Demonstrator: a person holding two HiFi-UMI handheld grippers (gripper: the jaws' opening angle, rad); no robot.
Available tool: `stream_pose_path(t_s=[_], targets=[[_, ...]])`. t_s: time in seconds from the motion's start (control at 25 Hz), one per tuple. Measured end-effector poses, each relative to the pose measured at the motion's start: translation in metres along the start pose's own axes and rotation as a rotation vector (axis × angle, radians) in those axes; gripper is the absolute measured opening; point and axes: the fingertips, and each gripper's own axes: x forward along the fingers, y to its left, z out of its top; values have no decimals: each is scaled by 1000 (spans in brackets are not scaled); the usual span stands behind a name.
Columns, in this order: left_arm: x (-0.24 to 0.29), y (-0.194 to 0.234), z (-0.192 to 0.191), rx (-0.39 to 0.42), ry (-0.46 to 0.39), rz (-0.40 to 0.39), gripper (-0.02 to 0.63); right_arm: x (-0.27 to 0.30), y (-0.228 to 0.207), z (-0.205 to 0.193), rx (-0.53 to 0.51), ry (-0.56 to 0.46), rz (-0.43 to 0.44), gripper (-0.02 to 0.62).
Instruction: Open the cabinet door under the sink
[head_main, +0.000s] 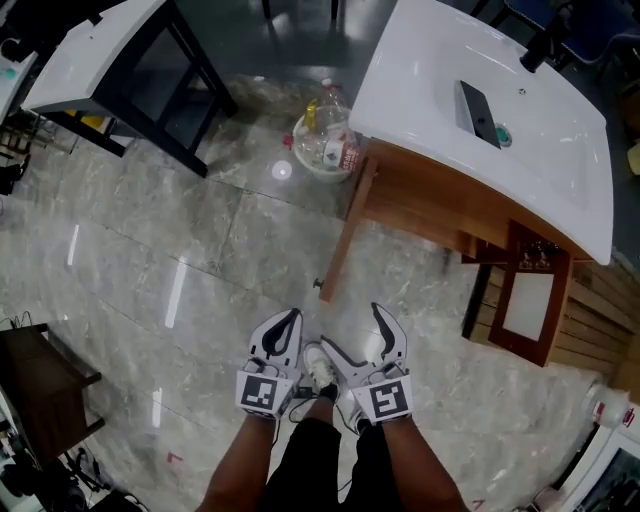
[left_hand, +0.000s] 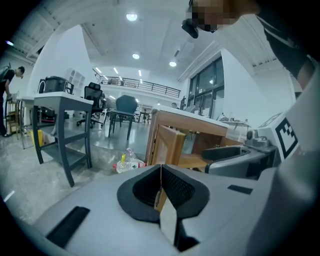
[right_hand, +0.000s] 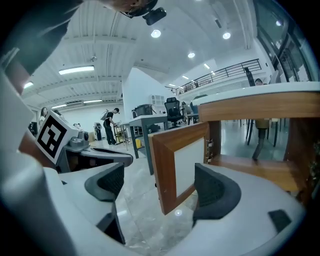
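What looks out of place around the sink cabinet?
A white bowl holding plastic bottles sits on the floor at the sink cabinet corner, beside one open door. The other door is open too. Nothing looks spilled or damaged.

No legible text or numbers. Bottle (head_main: 335, 135) at 12 o'clock: red-and-white label, print too small. At 6 o'clock, left gripper (head_main: 283, 325) and right gripper (head_main: 350, 325) cubes: square markers only.

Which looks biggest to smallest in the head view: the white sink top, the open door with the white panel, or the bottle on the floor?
1. The sink top, by far the largest.
2. The door.
3. The bottle, the smallest. It lies on the floor, farther from the camera than the sink top, so it looks smaller than it is.
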Motion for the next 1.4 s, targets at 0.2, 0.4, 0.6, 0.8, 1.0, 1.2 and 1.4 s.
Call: stream_pose_path(t_s=[0.2, 0.4, 0.6, 0.8, 1.0, 1.2, 1.4], targets=[[-12, -40, 43, 4, -50, -4, 23, -44, -14, 36, 20, -49, -53, 451], [-19, -92, 79, 24, -85, -26, 23, -97, -24, 68, -9, -67, -50, 446], [-37, -149, 127, 42, -115, -61, 23, -159, -33, 106, -35, -80, -87, 317], [-54, -198, 153, 90, -118, -100, 23, -216, -43, 142, -67, -110, -139, 165], [-68, -241, 188, 123, -137, -139, 23, -265, -44, 176, -71, -150, -176, 34], [-83, -270, 222, 148, -162, -171, 23, -304, -48, 205, -97, -172, -216, 25], [-117, -292, 230, 162, -143, -212, 23, -346, -45, 237, -112, -228, -250, 25]])
